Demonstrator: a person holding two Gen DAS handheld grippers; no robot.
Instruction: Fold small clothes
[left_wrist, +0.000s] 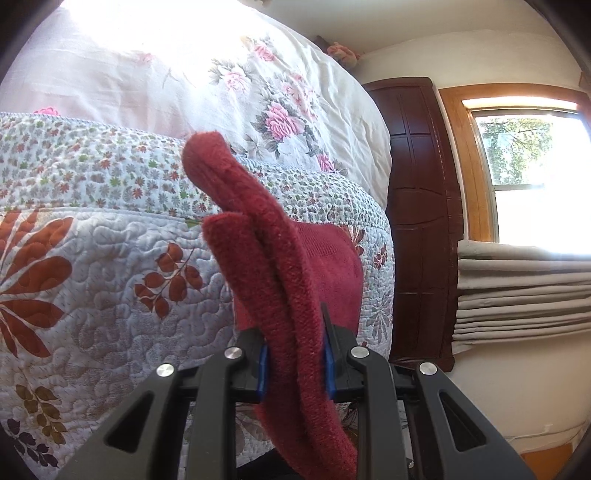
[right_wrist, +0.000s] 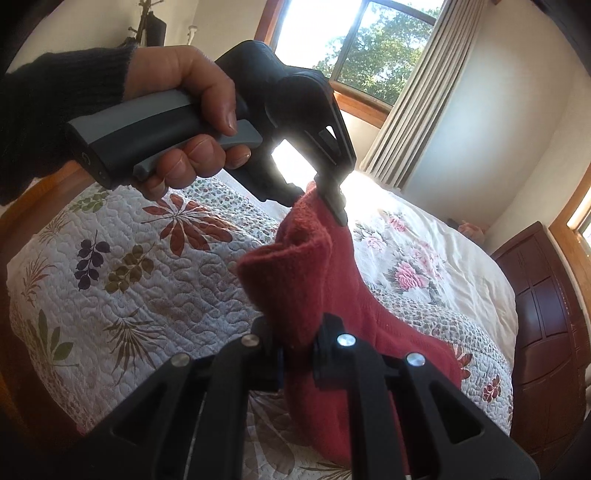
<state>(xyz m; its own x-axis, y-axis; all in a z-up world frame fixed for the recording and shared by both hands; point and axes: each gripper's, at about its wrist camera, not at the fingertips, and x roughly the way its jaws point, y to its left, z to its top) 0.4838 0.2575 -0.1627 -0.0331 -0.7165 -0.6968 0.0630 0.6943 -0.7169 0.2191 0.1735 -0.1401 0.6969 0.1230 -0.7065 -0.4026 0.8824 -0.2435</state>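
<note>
1. The red knit garment (left_wrist: 291, 280) is up in the air above the bed (right_wrist: 122, 280). No part of it looks laid flat on the quilt (left_wrist: 92, 258) yet.
2. Left tongs (left_wrist: 295, 363) are closed on a thick bunched edge of the red cloth. The blue pads (left_wrist: 263, 367) press it from both sides.
3. Right tongs (right_wrist: 299, 354) are also closed on the cloth, at another spot. In the right wrist view the left tongs pinch the top of it, w/ a hand (right_wrist: 184, 110) squeezing the grey handle.
4. The cloth hangs in a loose roll btw the two tongs, w/ wavy edges. I can't tell what kind of garment it is, or if any fold is in it.
5. Done so far, I think: it is picked up w/ two grips.
6. Left to do, I think: spread it near the middle of the bed, away from the far edge by the flowered duvet (left_wrist: 258, 92), then make the folds & smooth it. So the job looks early on.
</note>
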